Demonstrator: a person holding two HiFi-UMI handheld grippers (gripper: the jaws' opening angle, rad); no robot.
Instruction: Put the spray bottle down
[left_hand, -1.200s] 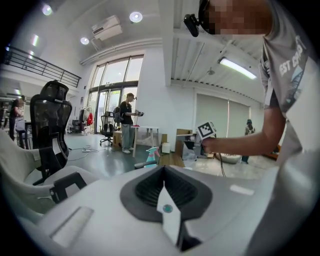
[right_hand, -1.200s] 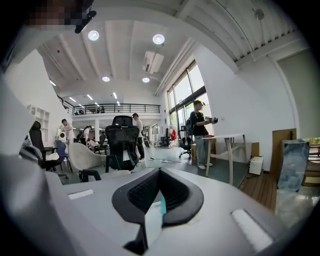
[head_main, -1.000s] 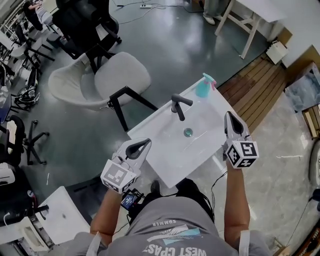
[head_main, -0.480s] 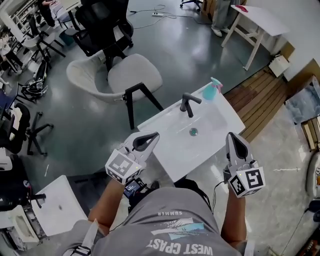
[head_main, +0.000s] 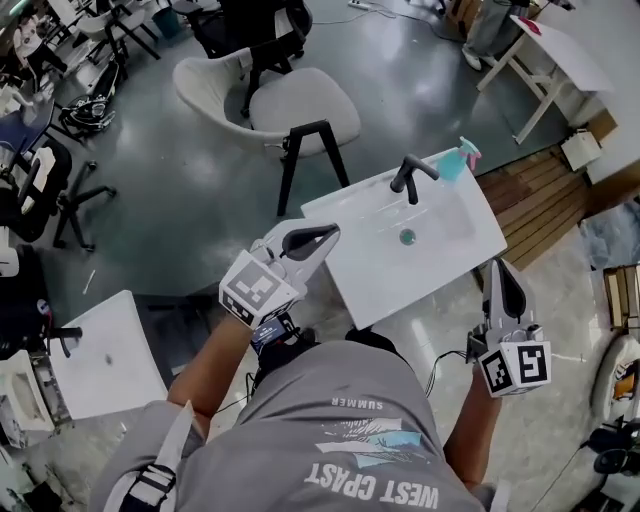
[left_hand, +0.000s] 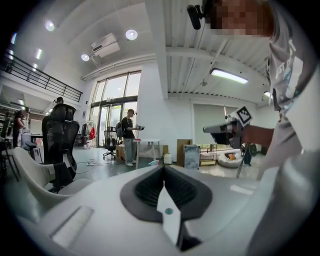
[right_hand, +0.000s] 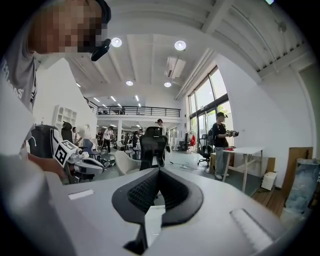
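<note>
Spray bottle (head_main: 455, 162) stands at the far corner of the bench (head_main: 380, 285) beside the tap (head_main: 410, 178), long axis upright, pink head on top; its nozzle direction is too small to read. My left gripper (head_main: 328, 234) and right gripper (head_main: 499, 266) hang well apart from it, jaws together, empty.

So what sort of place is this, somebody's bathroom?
Probably not: it looks like a large open lab or workshop hall. The white washbasin stands alone on a grey floor, with office chairs nearby, and there are tall windows and a balcony railing behind.
</note>
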